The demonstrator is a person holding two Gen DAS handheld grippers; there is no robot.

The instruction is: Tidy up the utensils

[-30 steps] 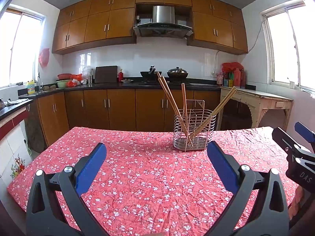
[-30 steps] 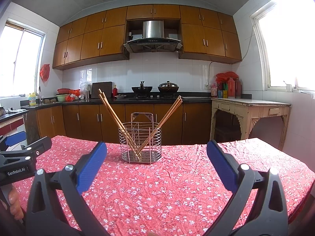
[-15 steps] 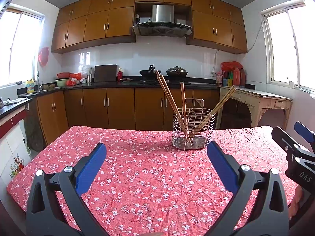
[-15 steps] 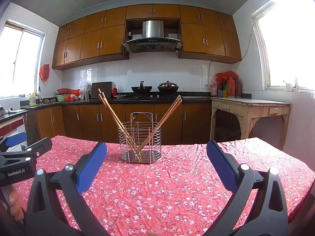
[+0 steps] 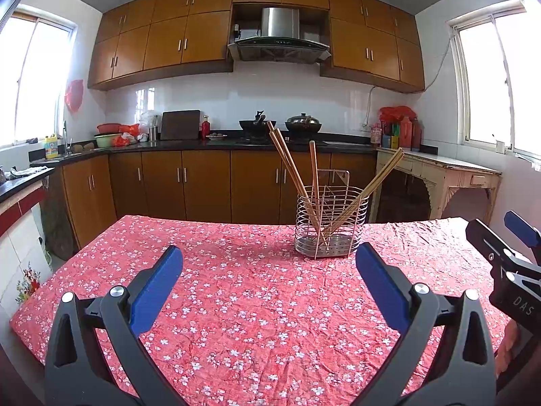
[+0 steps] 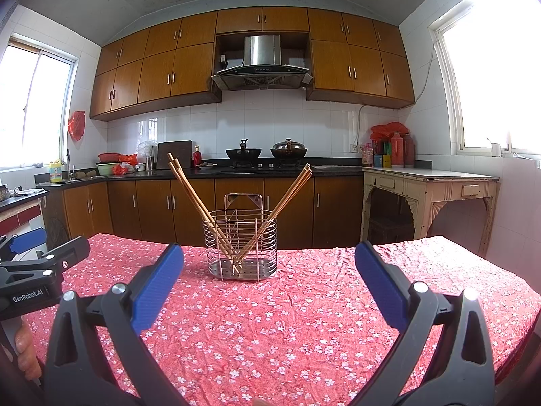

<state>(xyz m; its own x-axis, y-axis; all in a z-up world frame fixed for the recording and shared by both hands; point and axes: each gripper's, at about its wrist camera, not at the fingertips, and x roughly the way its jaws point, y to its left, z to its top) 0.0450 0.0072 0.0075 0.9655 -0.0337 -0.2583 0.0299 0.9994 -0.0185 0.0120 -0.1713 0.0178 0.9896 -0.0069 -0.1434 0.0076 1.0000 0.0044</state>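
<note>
- Red floral tablecloth (image 5: 257,304); wire utensil basket (image 6: 240,243) holds wooden chopsticks (image 6: 192,196).
- Left view only: third upright chopstick (image 5: 313,169).
- Left gripper (image 5: 268,280), right gripper (image 6: 268,284): jaws wide apart, empty, touching nothing.

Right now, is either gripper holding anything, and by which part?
Nothing is held. The left gripper and right gripper are both open; the chopsticks stand in the wire holder.

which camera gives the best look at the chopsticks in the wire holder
The right wrist view: the holder sits near centre, between the open right gripper fingers, and the chopsticks fan out in a clear V. The left wrist view shows them right of centre and reveals one near-upright stick that the right view does not show separately.
</note>
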